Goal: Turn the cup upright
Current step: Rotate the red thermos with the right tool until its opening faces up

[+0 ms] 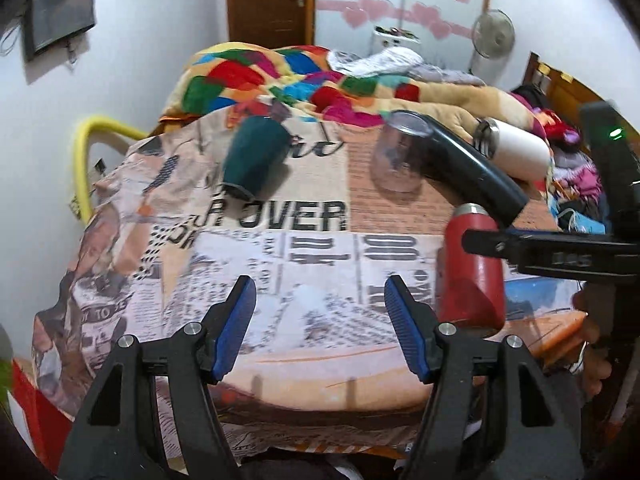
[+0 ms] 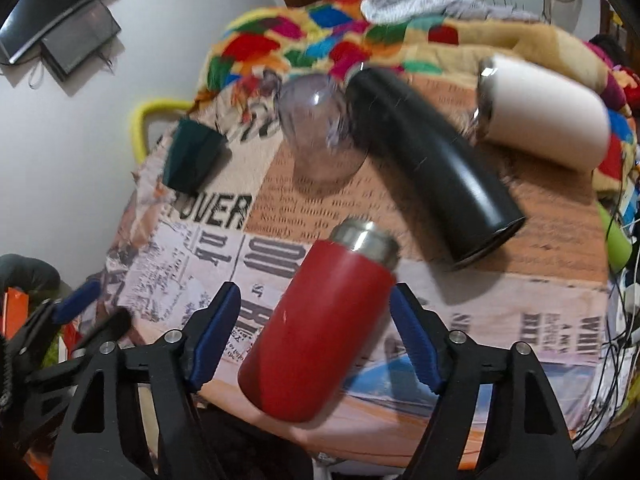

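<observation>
Right wrist: red cup between spread right gripper pads, contact unclear; black flask beyond. Left gripper open.

Matt red cup, seemingly steel-rimmed.

The printed cloth on the table reads "OVER" in bold black letters, with smaller newsprint too blurred to read.

- There was one red flask.
- One black flask.
- One white flask.
- One clear cup.
- One dark green cup.
</observation>
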